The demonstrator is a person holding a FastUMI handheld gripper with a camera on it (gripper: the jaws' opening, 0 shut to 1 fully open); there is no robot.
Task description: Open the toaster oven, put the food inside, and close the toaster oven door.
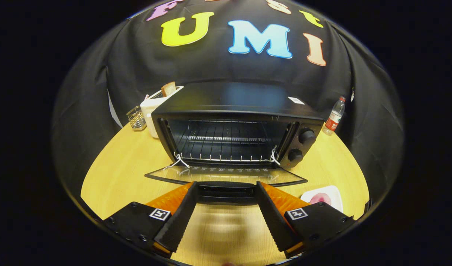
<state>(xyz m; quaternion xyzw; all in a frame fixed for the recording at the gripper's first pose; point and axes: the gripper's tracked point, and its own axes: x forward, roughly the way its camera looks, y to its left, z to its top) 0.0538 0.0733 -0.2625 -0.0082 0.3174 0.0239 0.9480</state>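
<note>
The black toaster oven point(233, 122) stands in the middle of the yellow table with its glass door point(226, 175) folded down flat toward me. Inside, the wire rack point(226, 146) is bare. The door's black handle point(226, 192) lies just between the tips of my gripper point(226, 186), which is open, fingers wide apart, with no pressure on the handle. A pink piece of food point(319, 198) rests on a white plate point(335, 194) to the right of my right finger point(274, 218).
Behind the oven's left side stand a white toaster point(156, 109) with a slice of bread point(168, 89) in its slot, and a small wire holder point(136, 119). A water bottle point(334, 116) stands at the oven's right rear. Two knobs point(306, 136) sit on the oven's right panel.
</note>
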